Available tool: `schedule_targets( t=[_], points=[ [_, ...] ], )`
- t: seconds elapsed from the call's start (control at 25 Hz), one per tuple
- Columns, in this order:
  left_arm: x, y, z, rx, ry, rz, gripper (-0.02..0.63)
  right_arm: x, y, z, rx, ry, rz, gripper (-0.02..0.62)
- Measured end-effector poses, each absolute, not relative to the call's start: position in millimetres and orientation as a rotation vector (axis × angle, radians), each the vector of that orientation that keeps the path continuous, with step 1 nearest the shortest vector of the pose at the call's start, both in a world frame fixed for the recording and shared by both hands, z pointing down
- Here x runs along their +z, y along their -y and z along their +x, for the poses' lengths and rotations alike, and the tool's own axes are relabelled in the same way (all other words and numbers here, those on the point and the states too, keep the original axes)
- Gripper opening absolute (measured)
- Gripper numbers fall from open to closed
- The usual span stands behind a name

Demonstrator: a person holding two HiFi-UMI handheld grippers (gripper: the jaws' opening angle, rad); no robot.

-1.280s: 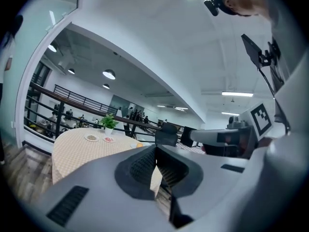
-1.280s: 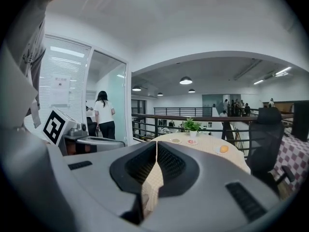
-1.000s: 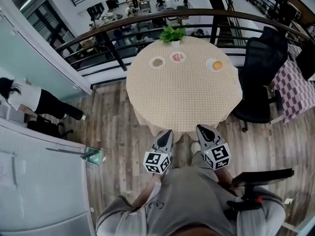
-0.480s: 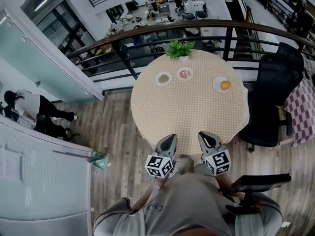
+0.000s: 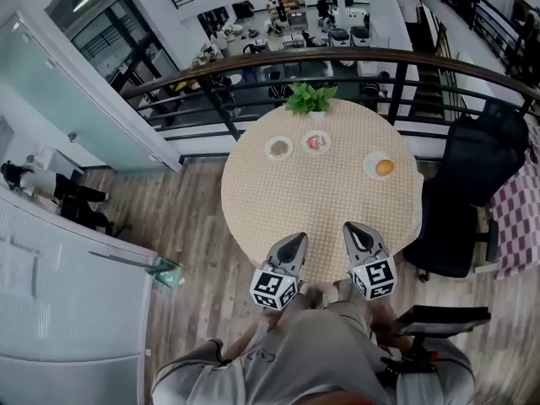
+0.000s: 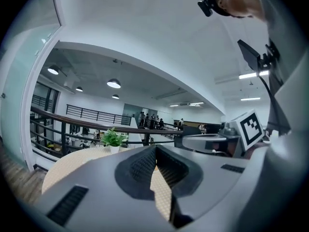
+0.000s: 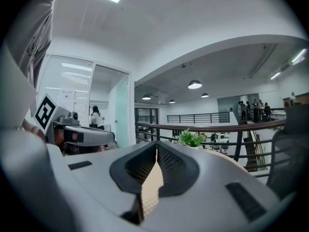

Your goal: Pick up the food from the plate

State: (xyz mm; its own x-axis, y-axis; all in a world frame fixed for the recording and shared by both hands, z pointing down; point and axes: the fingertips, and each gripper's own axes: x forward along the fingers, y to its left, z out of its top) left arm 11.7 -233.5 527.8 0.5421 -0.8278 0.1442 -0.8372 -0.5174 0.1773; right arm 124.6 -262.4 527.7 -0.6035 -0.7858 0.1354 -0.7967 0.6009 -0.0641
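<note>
Round bench (image 5: 253, 201) under a beige dotted cloth, close against a curved railing (image 5: 211, 70). On its far half, three small white plates in a loose row, each apart from the next:
- Left plate (image 5: 267, 148) with greenish-brown food (image 5: 279, 147).
- Middle plate (image 5: 305, 143) with pink food (image 5: 316, 142).
- Right plate (image 5: 371, 167), nearer the bench's right edge, with orange food (image 5: 385, 168).

Behind the middle plate, at the far rim, a small potted plant (image 5: 310, 98). To the right of the bench, a black office chair (image 5: 472, 159); all around it, wooden floor (image 5: 186, 226).

Left hand-held gripper (image 5: 297, 238) and right hand-held gripper (image 5: 350, 227) side by side over the bench's near rim. Both aimed toward the plates and both well apart from all the food. Behind each, its marker cube, close to the person's body.

In the left gripper view, jaws closed tip to tip, with nothing between them. Only the dotted cloth shows through the gap lower down. The same in the right gripper view: jaws pressed together at the tips, nothing held, cloth below and the plant beyond. All food lies on its plates, untouched by either hand-held gripper.
</note>
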Motion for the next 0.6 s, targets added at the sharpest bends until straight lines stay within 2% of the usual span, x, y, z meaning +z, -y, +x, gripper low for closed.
schedule_targets(
  t=[0.44,0.6],
  points=[
    [473,265,17,-0.076,1.362,2.72,0.011,457,275,134,-0.05,2.749,1.492,0.015],
    [459,275,16,-0.158,1.317,2.772,0.011,456,280,146,-0.041,2.683,1.596,0.014]
  ],
)
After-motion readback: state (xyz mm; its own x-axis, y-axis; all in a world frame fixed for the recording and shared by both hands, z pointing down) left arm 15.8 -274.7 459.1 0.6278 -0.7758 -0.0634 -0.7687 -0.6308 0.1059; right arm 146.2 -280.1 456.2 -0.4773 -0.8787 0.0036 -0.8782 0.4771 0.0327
